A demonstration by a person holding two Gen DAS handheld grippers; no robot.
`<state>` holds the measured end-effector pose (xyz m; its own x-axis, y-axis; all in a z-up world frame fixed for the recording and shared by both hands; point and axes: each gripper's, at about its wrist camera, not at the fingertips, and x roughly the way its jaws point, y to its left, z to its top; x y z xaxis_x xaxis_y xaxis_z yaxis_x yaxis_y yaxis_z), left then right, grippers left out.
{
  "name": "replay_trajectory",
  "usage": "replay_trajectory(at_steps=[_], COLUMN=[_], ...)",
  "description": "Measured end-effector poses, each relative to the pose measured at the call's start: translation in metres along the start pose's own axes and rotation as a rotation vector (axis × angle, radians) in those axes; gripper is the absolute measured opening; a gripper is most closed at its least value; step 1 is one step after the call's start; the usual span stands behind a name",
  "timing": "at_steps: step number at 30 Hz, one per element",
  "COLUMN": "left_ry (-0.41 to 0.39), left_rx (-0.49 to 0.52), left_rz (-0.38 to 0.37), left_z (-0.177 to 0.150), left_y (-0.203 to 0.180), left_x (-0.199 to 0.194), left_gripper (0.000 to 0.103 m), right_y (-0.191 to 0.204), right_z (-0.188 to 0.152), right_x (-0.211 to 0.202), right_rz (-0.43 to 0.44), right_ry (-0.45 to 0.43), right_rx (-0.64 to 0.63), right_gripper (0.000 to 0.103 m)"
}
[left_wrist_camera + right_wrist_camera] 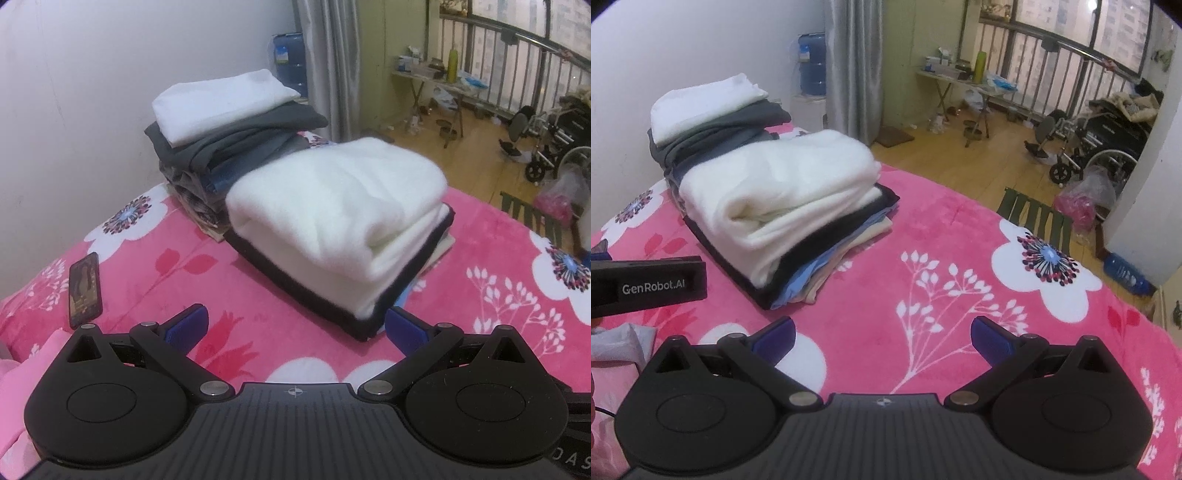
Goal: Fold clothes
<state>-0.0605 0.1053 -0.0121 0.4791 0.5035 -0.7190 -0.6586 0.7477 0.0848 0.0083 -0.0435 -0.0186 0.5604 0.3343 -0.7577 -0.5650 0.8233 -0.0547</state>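
A folded white fleece garment [332, 218] tops a near stack of folded clothes with a black layer under it, on the pink flowered blanket [221, 280]. It also shows in the right wrist view [775, 199]. Behind stands a taller stack of grey and blue clothes topped by a white one [218, 103], also in the right wrist view [701, 107]. My left gripper [295, 325] is open and empty just in front of the near stack. My right gripper [882, 334] is open and empty over bare blanket, right of that stack.
A phone [85, 290] lies on the blanket at left. Pink cloth [22, 384] lies at the near left. The left gripper's body [646, 284] shows at the right view's left edge. Beyond the bed are a wood floor, wheelchair [1100, 147], folding table [960, 79] and water jug [812, 62].
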Motion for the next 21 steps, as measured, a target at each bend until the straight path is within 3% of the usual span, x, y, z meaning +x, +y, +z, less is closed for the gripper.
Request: replay_trajectory(at_steps=[21], left_ry=[-0.006], left_rx=[-0.01], left_rz=[0.023], left_z=[0.0013], left_y=[0.0033], left_x=[-0.0015], left_gripper=[0.103], right_y=[0.01], right_z=[-0.0015], right_x=[-0.0027], right_rz=[0.014], right_ry=[-0.016], right_rx=[-0.056], right_gripper=[0.103])
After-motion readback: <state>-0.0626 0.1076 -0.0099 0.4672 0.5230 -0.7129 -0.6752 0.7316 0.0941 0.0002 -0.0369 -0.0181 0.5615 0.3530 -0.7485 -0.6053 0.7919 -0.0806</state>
